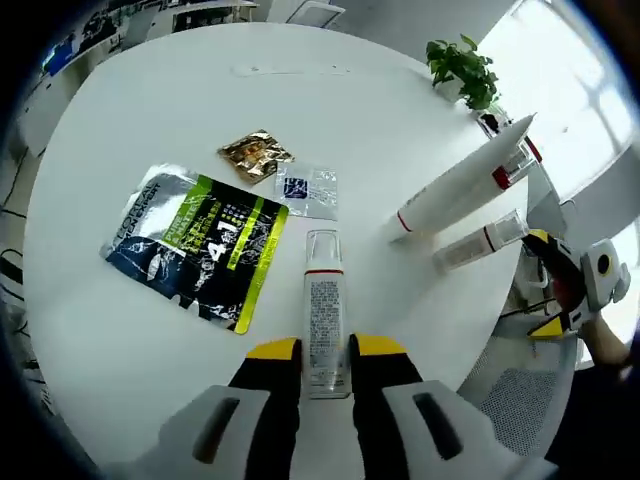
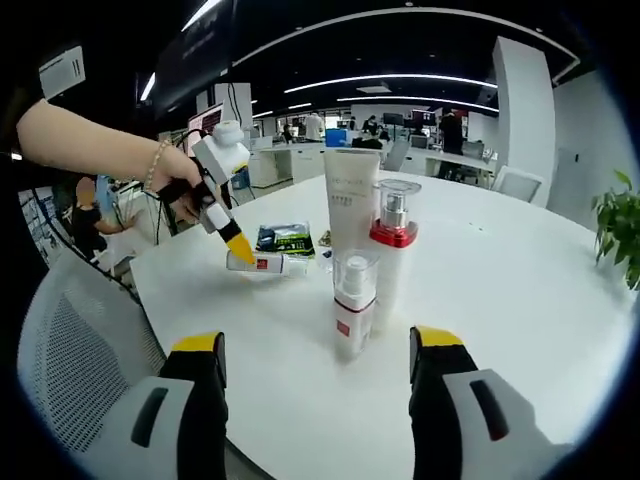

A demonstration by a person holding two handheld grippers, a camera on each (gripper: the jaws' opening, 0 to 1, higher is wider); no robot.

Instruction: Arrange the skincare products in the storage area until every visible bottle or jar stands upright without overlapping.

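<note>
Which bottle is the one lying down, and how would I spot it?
On the round white table, look just beside the big black and green foil pouch. The lying bottle is a slim clear one with a red band, gripped by the left gripper. Unlike the upright bottles, it lies flat.

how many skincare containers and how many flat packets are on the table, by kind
pump bottles: 3, one lying between the left gripper's jaws, two upright
tubes: 1, upright
foil packets: 3, black-green, gold, small clear
total: 7
</note>
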